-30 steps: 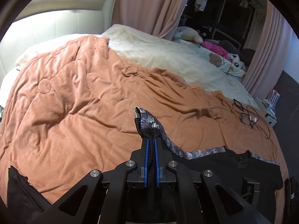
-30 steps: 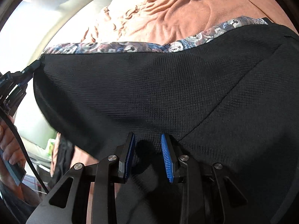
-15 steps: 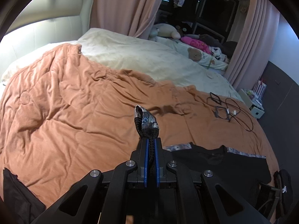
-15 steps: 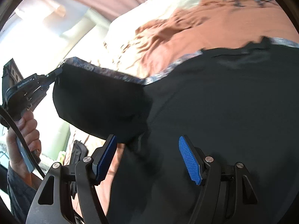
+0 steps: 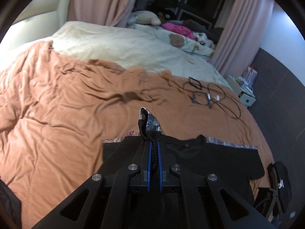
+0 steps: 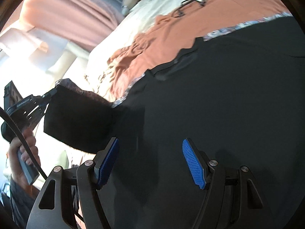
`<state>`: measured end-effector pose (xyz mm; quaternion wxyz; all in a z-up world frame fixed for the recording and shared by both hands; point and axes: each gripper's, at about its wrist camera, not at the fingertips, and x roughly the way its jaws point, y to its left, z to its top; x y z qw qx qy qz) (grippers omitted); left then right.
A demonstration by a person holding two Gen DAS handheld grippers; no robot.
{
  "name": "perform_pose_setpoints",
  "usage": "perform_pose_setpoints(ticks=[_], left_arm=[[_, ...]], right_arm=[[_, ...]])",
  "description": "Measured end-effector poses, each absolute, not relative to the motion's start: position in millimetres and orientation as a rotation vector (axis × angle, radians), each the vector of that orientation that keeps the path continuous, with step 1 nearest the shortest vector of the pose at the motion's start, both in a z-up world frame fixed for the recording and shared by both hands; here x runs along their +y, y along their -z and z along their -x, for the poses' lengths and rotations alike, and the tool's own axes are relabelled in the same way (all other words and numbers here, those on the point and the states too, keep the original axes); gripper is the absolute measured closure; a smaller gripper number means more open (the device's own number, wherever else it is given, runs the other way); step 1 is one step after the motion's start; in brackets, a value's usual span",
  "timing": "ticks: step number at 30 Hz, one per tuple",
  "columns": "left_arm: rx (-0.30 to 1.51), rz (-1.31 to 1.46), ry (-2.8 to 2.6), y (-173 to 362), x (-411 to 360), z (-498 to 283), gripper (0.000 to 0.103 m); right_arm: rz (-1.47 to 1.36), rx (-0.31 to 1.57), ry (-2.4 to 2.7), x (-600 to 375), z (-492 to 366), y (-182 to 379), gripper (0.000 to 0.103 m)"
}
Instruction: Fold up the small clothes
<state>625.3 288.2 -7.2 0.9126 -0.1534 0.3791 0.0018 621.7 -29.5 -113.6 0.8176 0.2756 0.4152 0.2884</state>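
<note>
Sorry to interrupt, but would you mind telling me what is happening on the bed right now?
A person is folding a black short-sleeved T-shirt with patterned shoulder trim on the orange quilted bedspread, using a handheld gripper in each hand. The left gripper has its jaws shut on the trimmed end of one sleeve, lifted off the bed and held over the shirt. The right gripper hovers over the shirt's body with jaws wide open, holding nothing. The far sleeve lies flat.

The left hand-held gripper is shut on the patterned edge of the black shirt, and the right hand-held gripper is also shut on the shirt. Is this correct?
Not quite. The right hand-held gripper is open above the black shirt, as the right wrist view shows. The left hand-held gripper is indeed shut on the patterned edge.
</note>
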Motion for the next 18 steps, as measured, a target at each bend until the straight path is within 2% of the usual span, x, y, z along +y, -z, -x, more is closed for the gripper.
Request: perform_pose_setpoints(ticks=[8, 12, 13, 14, 15, 16, 18], left_arm=[[0.839, 0.338, 0.076, 40.4, 248.4, -653.2, 0.097], [0.925, 0.377, 0.138, 65.2, 235.2, -666.0, 0.095], [0.941, 0.378, 0.137, 68.7, 234.8, -667.2, 0.089], [0.957, 0.376, 0.133, 72.3, 235.2, -668.0, 0.076], [0.96, 0.374, 0.127, 73.2, 236.5, -667.7, 0.068], [0.954, 0.37, 0.115, 73.3, 239.7, -665.6, 0.056], [0.936, 0.358, 0.086, 72.4, 248.0, -660.4, 0.053]], right_arm=[[-0.645, 0.918, -0.54, -56.1, -619.8, 132.3, 0.036], [-0.636, 0.925, -0.545, -51.4, -619.3, 130.5, 0.036], [-0.633, 0.924, -0.553, -49.9, -619.7, 129.5, 0.036], [-0.631, 0.924, -0.56, -47.6, -623.1, 129.9, 0.036], [-0.628, 0.924, -0.566, -45.0, -624.7, 129.0, 0.036], [-0.625, 0.922, -0.571, -43.6, -626.4, 129.1, 0.036], [-0.619, 0.921, -0.583, -41.1, -628.6, 129.2, 0.036]])
